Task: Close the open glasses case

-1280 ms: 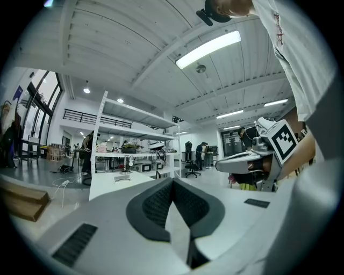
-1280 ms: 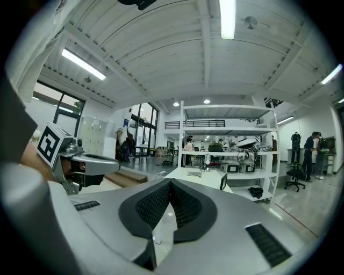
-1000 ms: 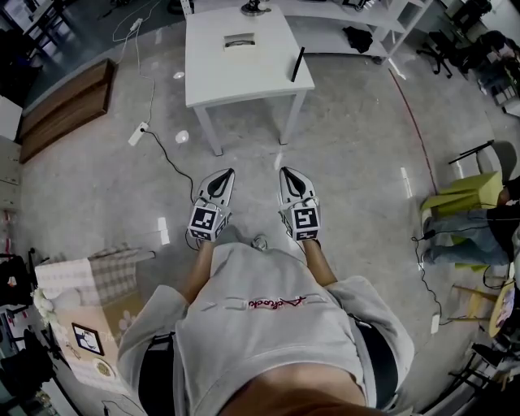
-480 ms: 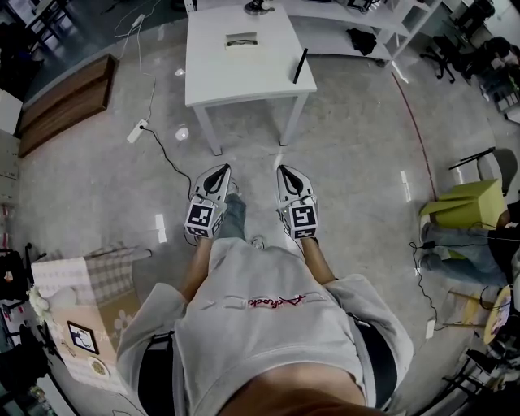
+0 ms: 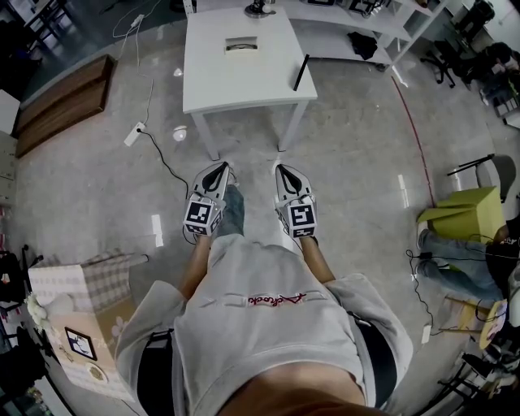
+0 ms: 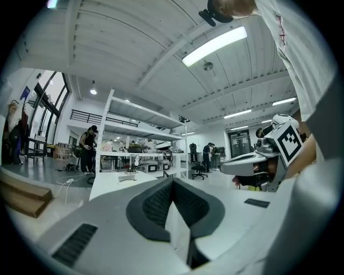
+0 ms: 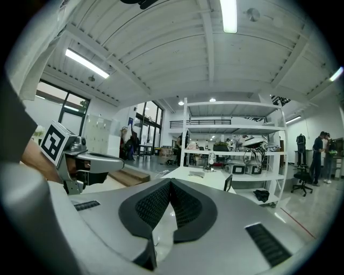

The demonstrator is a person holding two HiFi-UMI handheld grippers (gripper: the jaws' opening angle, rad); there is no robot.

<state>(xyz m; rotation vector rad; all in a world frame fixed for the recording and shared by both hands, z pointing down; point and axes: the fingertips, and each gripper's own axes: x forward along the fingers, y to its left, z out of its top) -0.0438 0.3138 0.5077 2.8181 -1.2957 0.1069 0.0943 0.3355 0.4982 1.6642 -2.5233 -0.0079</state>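
The open glasses case lies at the far part of a white table ahead of me, small and pale with a dark inside. It also shows far off in the left gripper view, as the case, and in the right gripper view, as the case. My left gripper and right gripper are held side by side over the floor, well short of the table's near edge. Both point level toward it. Each is shut with nothing between its pads.
A thin black object stands at the table's right edge. On the floor lie a power strip with cable, a wooden platform at left, a box with checked cloth near left and a green seat at right. White shelving stands behind.
The person has stepped toward the table, which now sits slightly nearer. Both grippers moved forward together, still shut and empty. A leg now shows between them.
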